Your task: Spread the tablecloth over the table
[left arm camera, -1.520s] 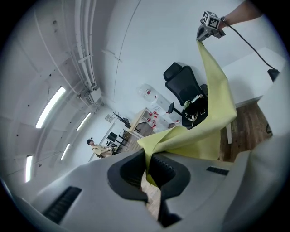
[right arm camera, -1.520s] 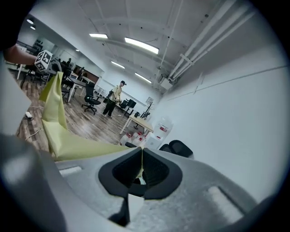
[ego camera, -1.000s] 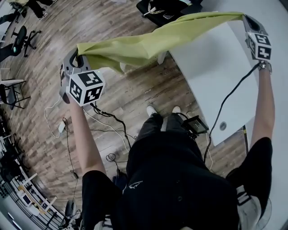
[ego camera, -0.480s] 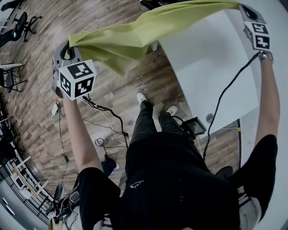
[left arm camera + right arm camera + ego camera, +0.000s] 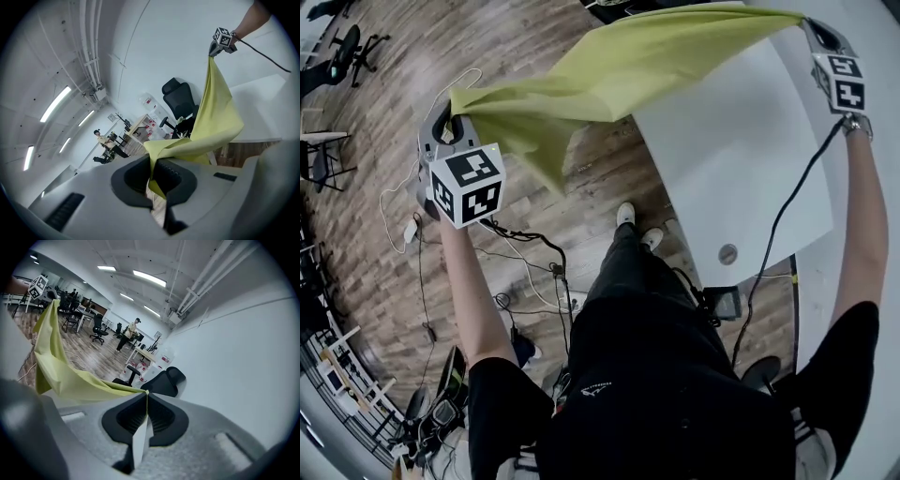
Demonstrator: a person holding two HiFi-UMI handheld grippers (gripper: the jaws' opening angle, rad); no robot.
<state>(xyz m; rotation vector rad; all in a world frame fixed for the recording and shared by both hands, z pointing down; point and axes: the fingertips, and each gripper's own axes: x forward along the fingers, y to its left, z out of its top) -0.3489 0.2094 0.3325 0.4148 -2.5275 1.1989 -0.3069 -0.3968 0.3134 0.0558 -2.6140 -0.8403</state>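
A yellow-green tablecloth (image 5: 619,66) hangs stretched in the air between my two grippers, above the floor and the near-left part of the white table (image 5: 741,159). My left gripper (image 5: 453,114) is shut on one corner of the tablecloth (image 5: 206,126), out over the wooden floor. My right gripper (image 5: 811,26) is shut on the opposite corner, over the table's far side. In the right gripper view the tablecloth (image 5: 56,366) runs from the jaws away to the left gripper (image 5: 38,286). The left gripper view shows the right gripper (image 5: 220,43) at the cloth's far end.
Cables (image 5: 525,253) lie on the wooden floor by the person's feet. A black office chair (image 5: 180,101) stands behind the table. Desks and chairs (image 5: 93,322) fill the room's far side, where a person (image 5: 126,333) stands. A small black box (image 5: 724,302) sits by the table's near corner.
The person has stepped sideways along the table. The cloth has lifted and spread wider over the table's left edge, still held taut by both grippers.
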